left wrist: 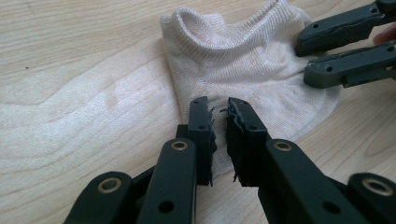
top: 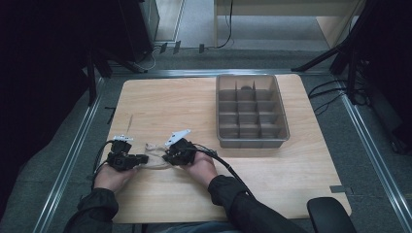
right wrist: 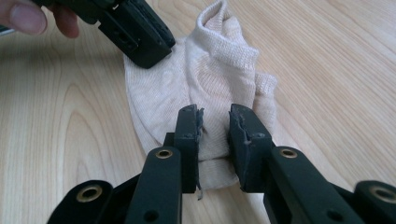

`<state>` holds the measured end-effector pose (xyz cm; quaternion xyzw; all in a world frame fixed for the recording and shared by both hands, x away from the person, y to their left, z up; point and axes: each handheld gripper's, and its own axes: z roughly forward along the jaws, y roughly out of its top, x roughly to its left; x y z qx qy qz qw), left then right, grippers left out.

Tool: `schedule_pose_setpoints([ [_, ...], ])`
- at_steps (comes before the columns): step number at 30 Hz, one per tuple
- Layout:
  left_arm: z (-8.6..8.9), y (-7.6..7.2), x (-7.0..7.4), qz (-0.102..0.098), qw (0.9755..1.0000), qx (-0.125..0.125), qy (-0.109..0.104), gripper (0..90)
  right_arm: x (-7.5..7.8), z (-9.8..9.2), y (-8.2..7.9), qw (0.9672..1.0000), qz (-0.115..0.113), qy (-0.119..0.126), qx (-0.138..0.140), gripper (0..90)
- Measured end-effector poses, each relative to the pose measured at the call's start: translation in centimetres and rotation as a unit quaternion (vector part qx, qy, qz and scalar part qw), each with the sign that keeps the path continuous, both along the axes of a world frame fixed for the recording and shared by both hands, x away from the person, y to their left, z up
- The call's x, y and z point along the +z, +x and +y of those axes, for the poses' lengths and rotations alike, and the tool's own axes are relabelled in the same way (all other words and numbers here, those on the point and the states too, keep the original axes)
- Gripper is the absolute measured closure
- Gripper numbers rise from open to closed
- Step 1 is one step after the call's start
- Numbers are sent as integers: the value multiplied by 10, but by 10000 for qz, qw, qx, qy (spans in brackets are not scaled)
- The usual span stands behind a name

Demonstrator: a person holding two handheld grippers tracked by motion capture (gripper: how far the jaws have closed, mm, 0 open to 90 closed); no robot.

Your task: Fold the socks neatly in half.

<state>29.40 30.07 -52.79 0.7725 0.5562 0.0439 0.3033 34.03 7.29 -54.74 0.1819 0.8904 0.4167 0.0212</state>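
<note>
Sock [top: 156, 156] lies flat on the tabletop [top: 194, 107] near its near-left corner, squarely between your two hands. Long axis runs left to right along the near edge; cuff end stands up a little, toward the far edge.

Left tongs [left wrist: 219, 109]: narrow, jaws astride one end of the sock with a slim gap; fabric sits in the gap, but you cannot call it pinched from the left gripper view.

Right tongs [right wrist: 215, 116]: narrow, a wider gap, straddling the opposite end, knit showing between the jaws, pads not plainly pressing.

Each hand sits at its own end, tips facing inward, so neither is nearer. The coming move likely turns on that axis: both ends gripped, the sock would lift along its length.

Tray [top: 251, 141] stands well apart, toward the far-right corner.
</note>
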Motion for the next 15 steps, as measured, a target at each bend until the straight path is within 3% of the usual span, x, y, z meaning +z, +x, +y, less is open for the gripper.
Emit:
schedule_pose_setpoints([
  [9,1,2,1,118,9996,-12,-247,730,2,-4,2,9999,123,-61,-17,717],
  [12,1,3,4,101,9995,-23,-309,688,6,-3,2,9999,17,-130,10,678],
  [15,3,2,10,-9,9993,-17,-362,634,10,-3,5,9998,64,-112,144,646],
])
